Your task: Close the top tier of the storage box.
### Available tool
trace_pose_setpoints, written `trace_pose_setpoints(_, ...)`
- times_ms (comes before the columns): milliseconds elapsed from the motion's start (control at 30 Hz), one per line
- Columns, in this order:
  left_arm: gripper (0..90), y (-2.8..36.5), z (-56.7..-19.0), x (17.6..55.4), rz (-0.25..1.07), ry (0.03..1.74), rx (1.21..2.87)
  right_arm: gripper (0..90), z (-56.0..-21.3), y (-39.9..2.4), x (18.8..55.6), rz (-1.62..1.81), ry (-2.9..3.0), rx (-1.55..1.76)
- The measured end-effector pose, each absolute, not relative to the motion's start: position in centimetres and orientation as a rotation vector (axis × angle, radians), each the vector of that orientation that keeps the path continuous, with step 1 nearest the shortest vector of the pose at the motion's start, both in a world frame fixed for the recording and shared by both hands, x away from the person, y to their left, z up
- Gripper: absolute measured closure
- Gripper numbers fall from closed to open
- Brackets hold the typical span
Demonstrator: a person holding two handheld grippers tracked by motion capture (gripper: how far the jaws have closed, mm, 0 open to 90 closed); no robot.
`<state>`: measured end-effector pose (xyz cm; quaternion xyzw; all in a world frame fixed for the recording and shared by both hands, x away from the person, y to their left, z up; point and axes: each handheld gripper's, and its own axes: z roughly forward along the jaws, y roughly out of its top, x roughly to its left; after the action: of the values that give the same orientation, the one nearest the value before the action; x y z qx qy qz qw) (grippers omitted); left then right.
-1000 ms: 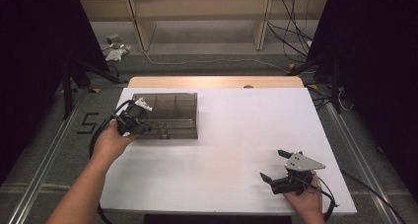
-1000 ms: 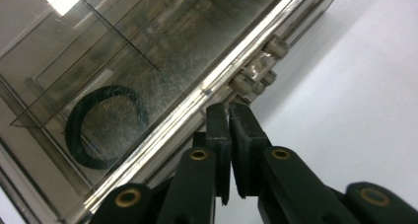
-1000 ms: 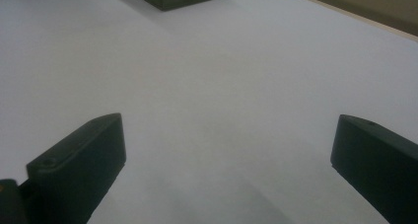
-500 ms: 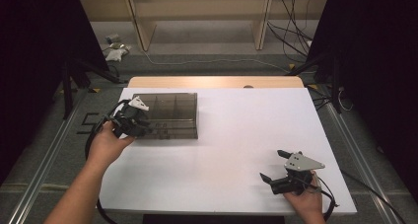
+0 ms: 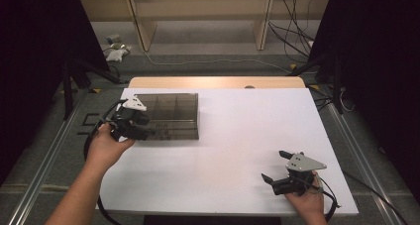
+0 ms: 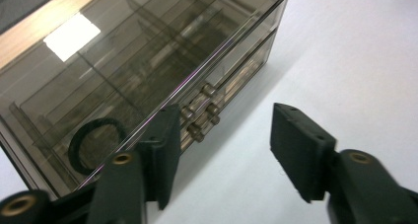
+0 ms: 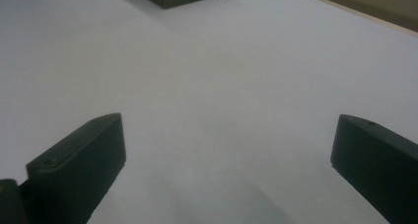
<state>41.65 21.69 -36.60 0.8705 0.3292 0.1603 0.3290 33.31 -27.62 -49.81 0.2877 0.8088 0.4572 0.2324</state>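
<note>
No words, labels, brands or numbers can be read anywhere in these views. The smoky plastic box (image 5: 168,115) bears no lettering or marking.

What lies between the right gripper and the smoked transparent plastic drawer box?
Only bare white table surface, seen in the high view, between the right gripper and the smoked transparent plastic drawer box.

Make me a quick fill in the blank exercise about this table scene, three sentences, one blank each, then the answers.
1. The smoky clear drawer box lies near the ___ gripper.
2. Through the box's wall, a black ___ shows inside it.
3. The right gripper rests on the white table with its fingers ___.

Missing words: left; ring; open
</note>
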Motion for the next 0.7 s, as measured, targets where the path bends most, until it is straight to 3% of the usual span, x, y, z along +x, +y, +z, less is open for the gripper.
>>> trace_pose_setpoints(333,15.9,21.6,-35.6,39.2,0.410,0.751,2.155,1.3,-49.8,-27.6,33.3,1.257,2.224,0.791)
trace_pose_setpoints(700,1.8,22.1,-37.5,37.0,0.396,0.662,2.008,1.4,-49.8,-27.6,33.3,1.257,2.220,0.788)
